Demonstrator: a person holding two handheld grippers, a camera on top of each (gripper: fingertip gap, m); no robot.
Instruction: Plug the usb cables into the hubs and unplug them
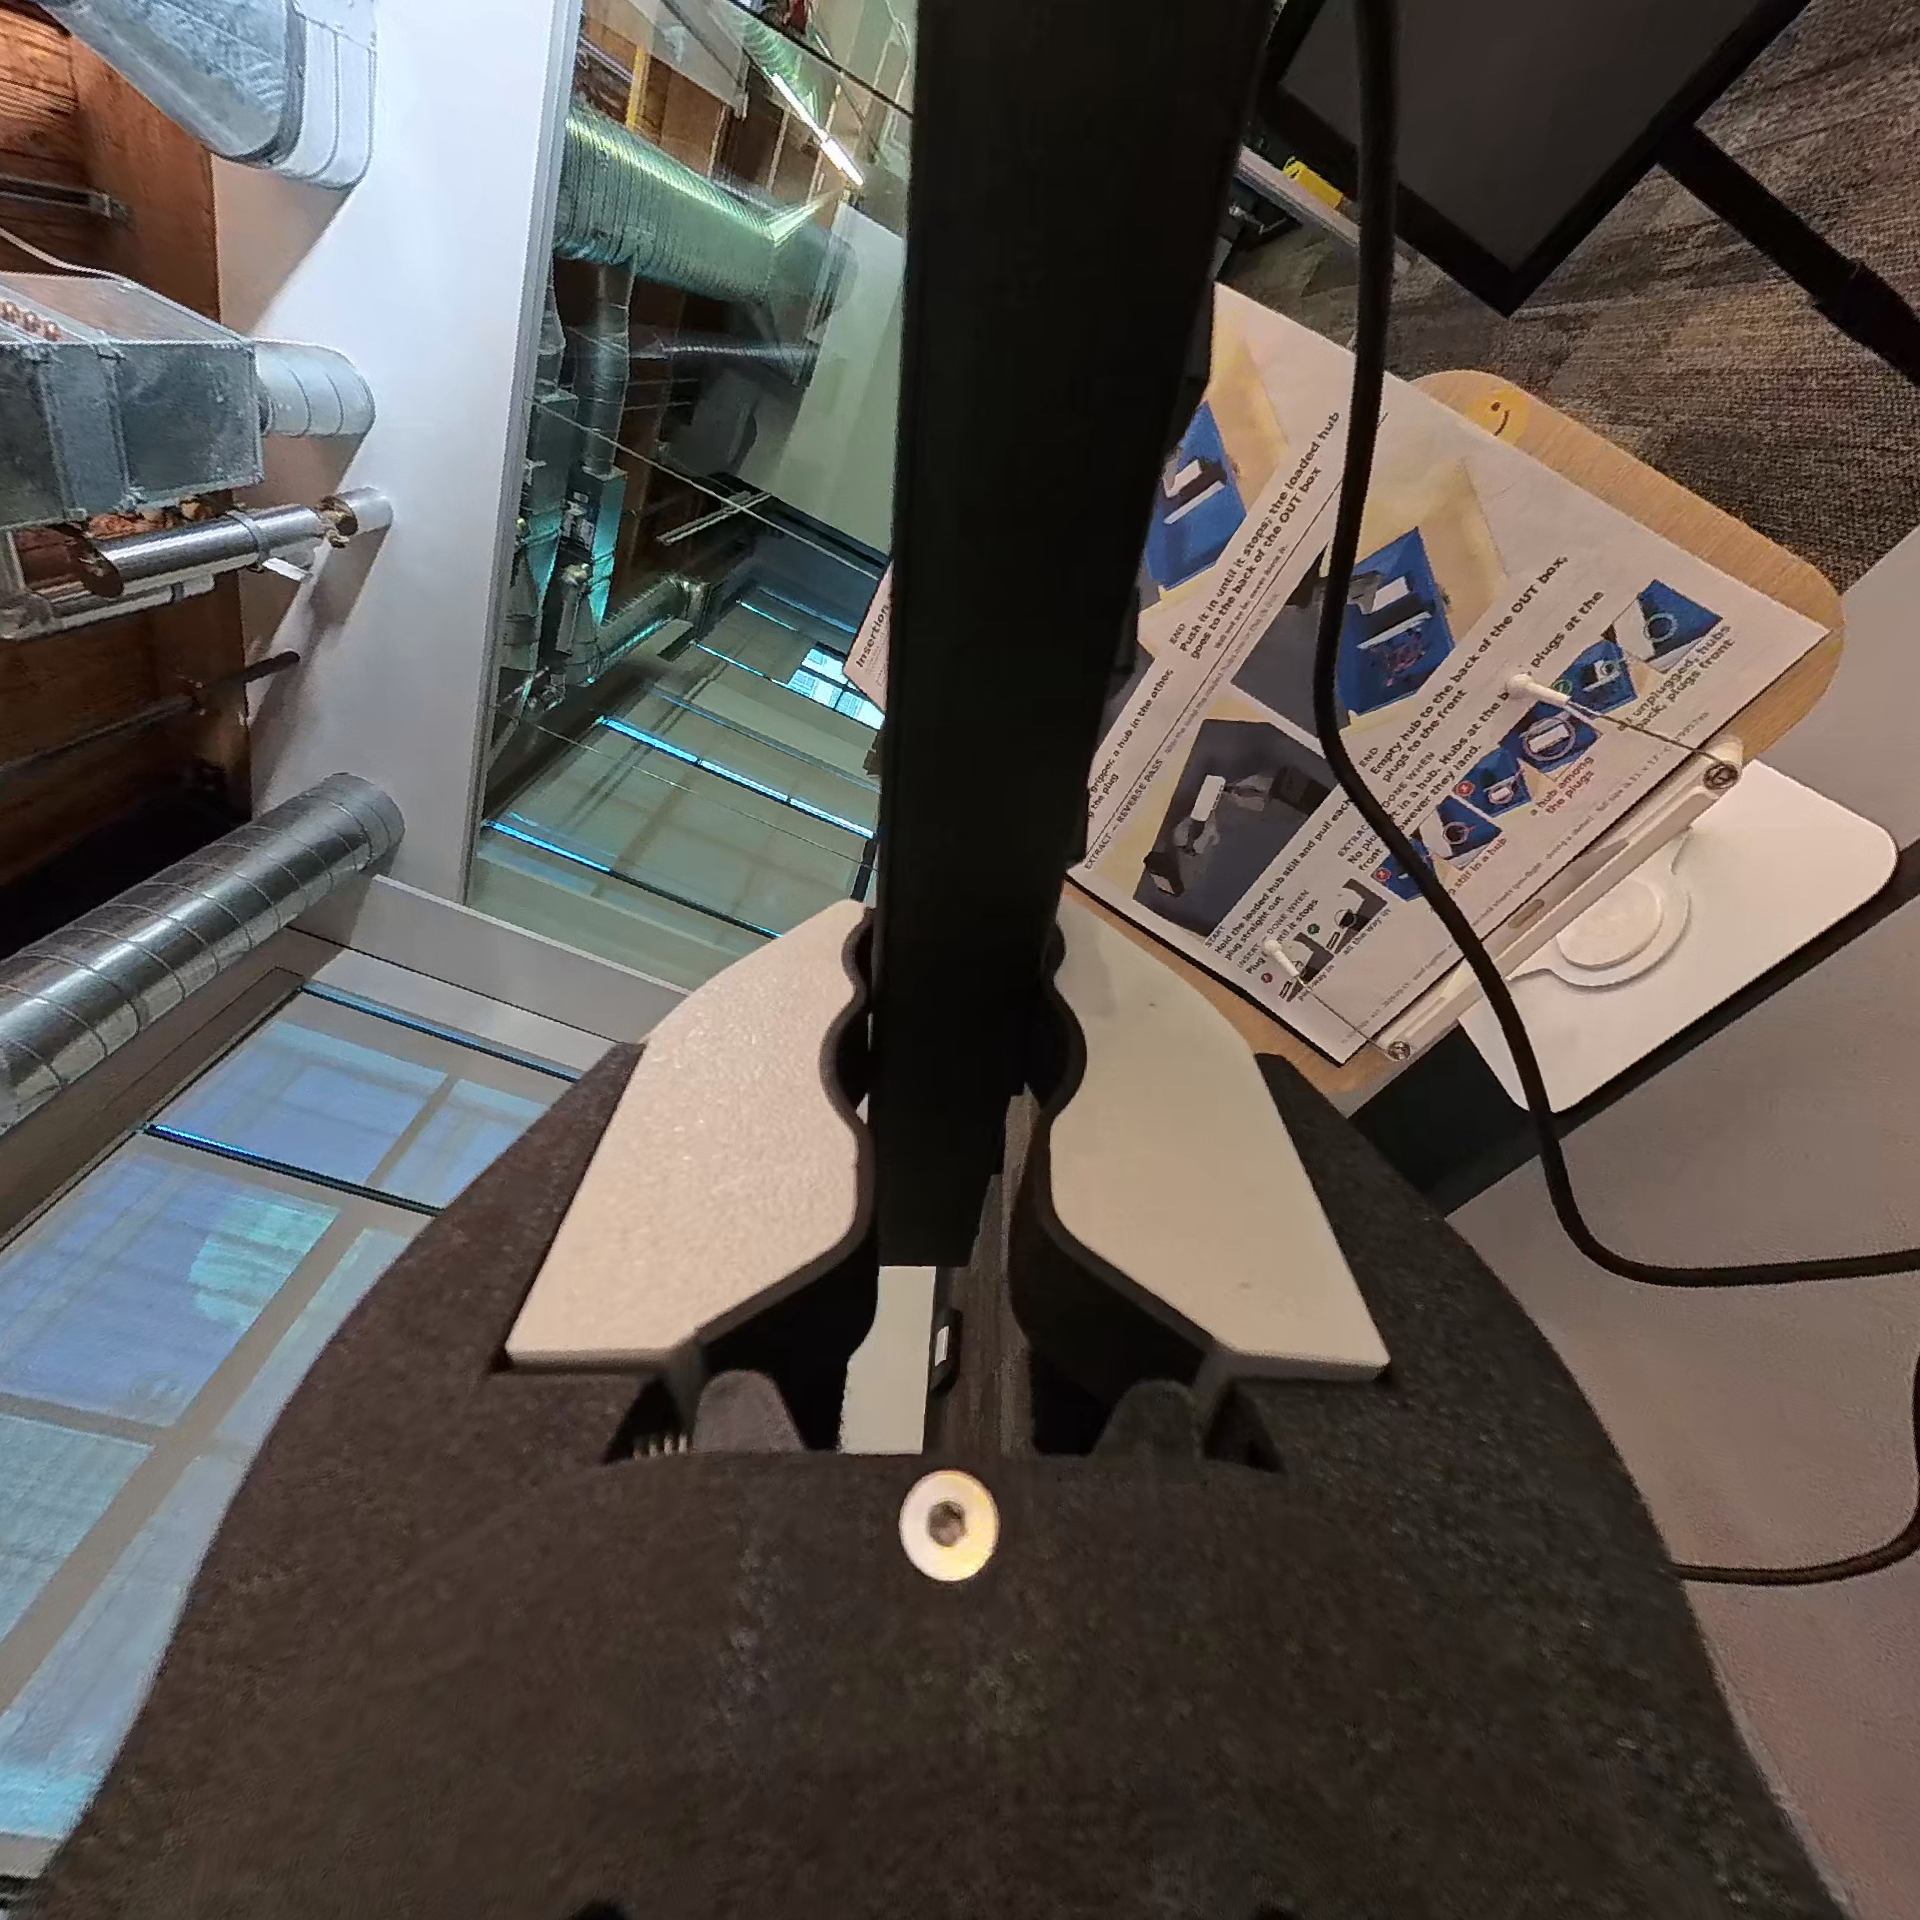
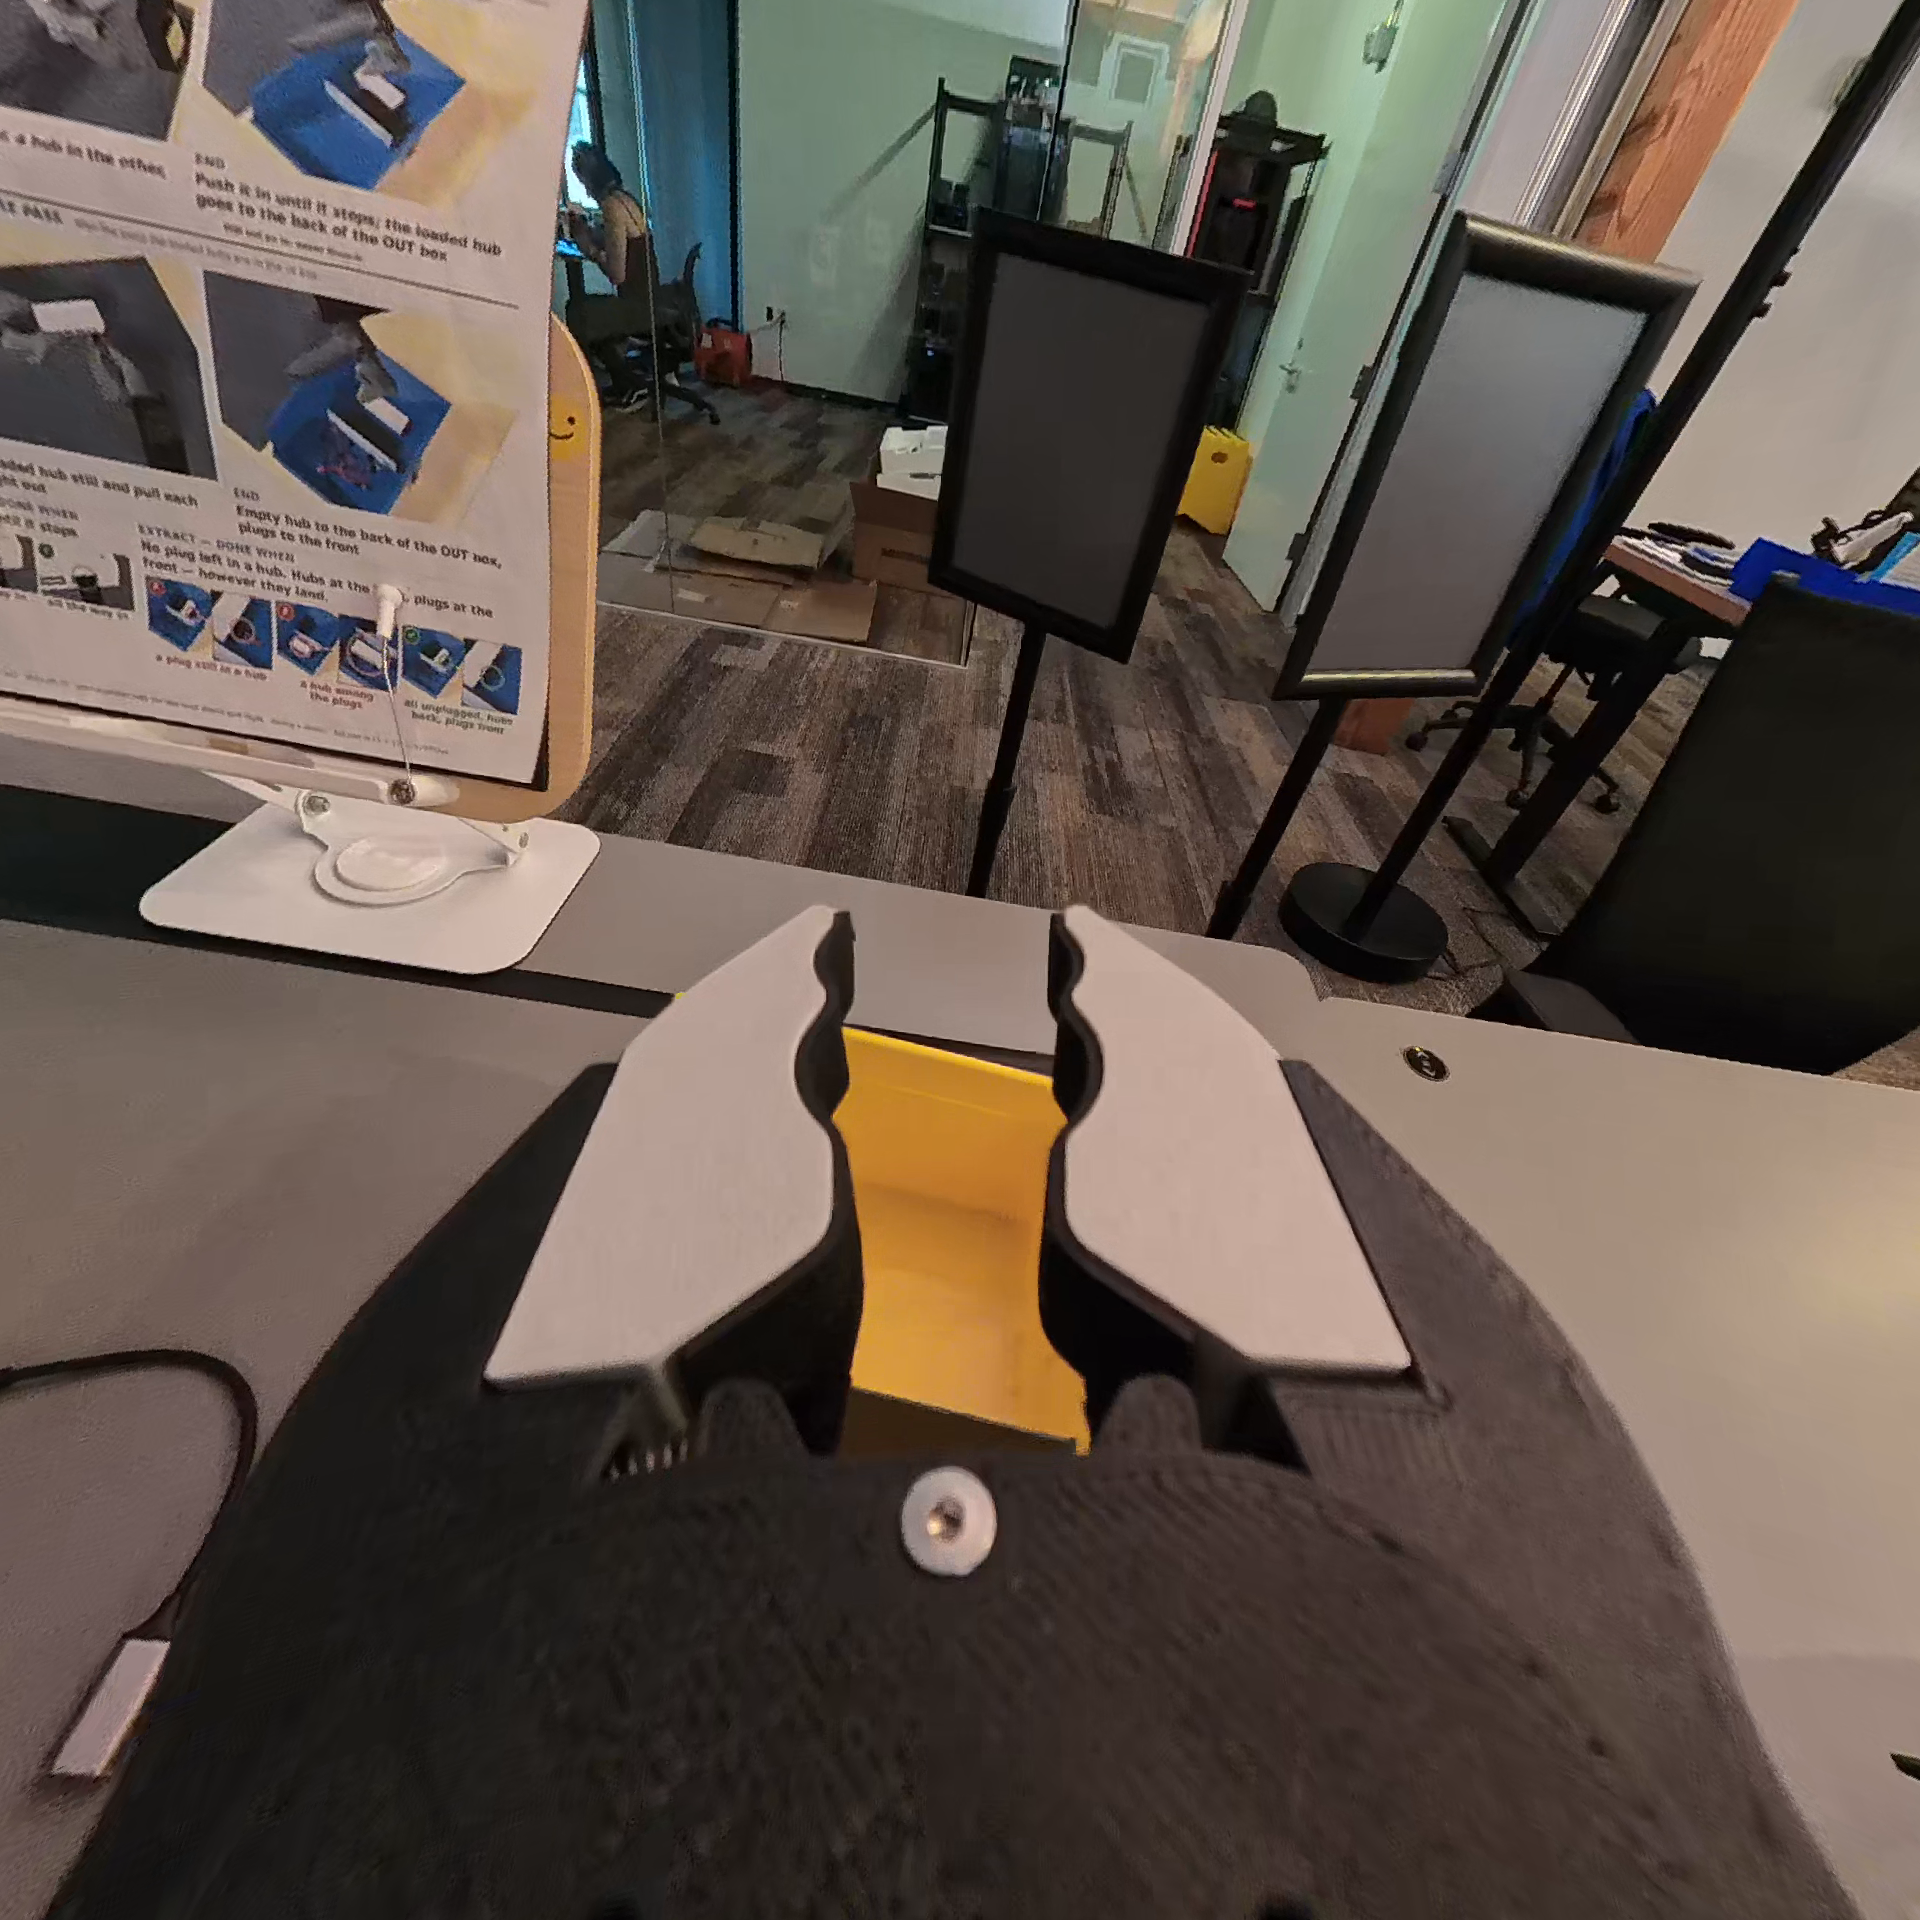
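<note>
Two grippers near yellow bin (image 2: pixel 961 1226): left (image 1: pixel 951 945) pinching black hub (image 1: pixel 1039 520), right (image 2: pixel 951 935) spread, empty, above it.

Black hub (image 1: pixel 1039 520); black cable (image 1: pixel 1351 436); grey fingers (image 2: pixel 717 1143) on black grippers; yellow bin (image 2: pixel 951 1226); grey table (image 2: pixel 1558 1195); white stand (image 2: pixel 364 894); brown-grey striped carpet (image 2: pixel 831 748).

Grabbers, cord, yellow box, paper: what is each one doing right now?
Left gripper: shut on a long black hub, tilted up off the table.
Black hub: held between the fingers, sticking far out past them.
Right gripper: open, holding nothing, above a yellow box.
Yellow box: open on top.
Black cord: loose, hanging down onto the table.
Instruction sheet: propped on a white stand.
</note>
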